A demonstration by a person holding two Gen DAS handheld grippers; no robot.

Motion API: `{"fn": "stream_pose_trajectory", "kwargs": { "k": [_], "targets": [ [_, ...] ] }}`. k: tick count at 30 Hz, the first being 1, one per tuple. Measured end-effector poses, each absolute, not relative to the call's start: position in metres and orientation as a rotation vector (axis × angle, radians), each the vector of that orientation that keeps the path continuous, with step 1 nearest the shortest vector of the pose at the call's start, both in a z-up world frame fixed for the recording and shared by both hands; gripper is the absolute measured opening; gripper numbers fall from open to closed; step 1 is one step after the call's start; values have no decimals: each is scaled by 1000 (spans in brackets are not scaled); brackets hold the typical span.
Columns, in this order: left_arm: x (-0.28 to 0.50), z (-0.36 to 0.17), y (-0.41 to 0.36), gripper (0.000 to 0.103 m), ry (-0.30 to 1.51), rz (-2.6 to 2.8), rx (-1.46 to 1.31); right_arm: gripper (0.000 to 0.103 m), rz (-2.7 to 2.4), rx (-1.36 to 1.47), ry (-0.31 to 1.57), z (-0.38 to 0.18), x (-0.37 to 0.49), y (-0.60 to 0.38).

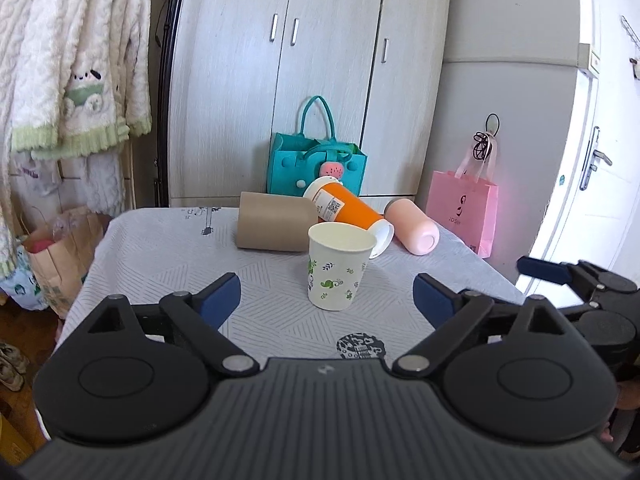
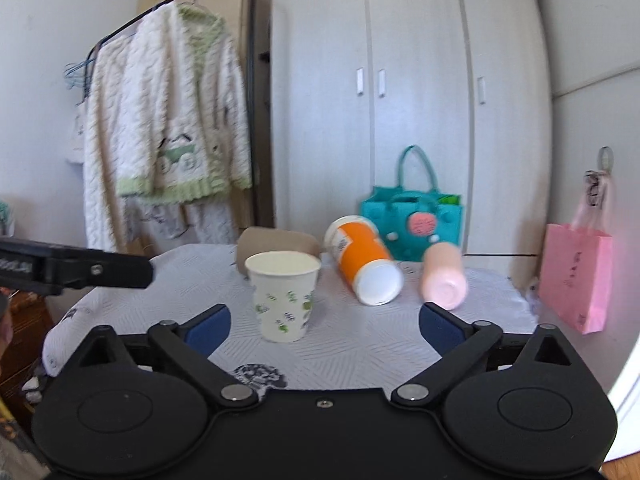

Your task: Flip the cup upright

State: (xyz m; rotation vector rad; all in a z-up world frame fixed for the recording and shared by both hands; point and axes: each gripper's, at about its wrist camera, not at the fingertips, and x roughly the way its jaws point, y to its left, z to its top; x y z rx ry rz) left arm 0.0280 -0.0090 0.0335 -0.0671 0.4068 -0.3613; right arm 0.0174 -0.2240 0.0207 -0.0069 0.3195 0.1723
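A white paper cup with green leaf prints (image 1: 338,266) stands upright, mouth up, on the grey-clothed table (image 1: 160,264); it also shows in the right wrist view (image 2: 285,296). Behind it lie on their sides an orange cup (image 1: 348,210) (image 2: 362,262), a brown cup (image 1: 274,222) (image 2: 276,246) and a pink cup (image 1: 412,226) (image 2: 442,278). My left gripper (image 1: 326,298) is open and empty, just short of the paper cup. My right gripper (image 2: 324,328) is open and empty, near the paper cup; it also shows at the left wrist view's right edge (image 1: 580,280).
A teal felt bag (image 1: 316,164) stands behind the table against white wardrobe doors (image 1: 320,60). A pink paper bag (image 1: 464,208) hangs at the right. Robes (image 1: 68,72) hang on a rack at the left. A brown paper bag (image 1: 60,256) stands on the floor.
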Motion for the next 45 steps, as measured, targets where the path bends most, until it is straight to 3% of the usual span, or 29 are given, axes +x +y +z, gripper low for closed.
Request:
{"fn": "stream_pose_trajectory", "kwargs": {
  "k": [10,45],
  "targets": [
    [-1,33,-13,103,397,-326,-26,103,89,-43,297,25,-15,-214],
    [-6,15,0,103,433,-133,-40,103,-9,-24,385,13,-17,-204]
  ]
}}
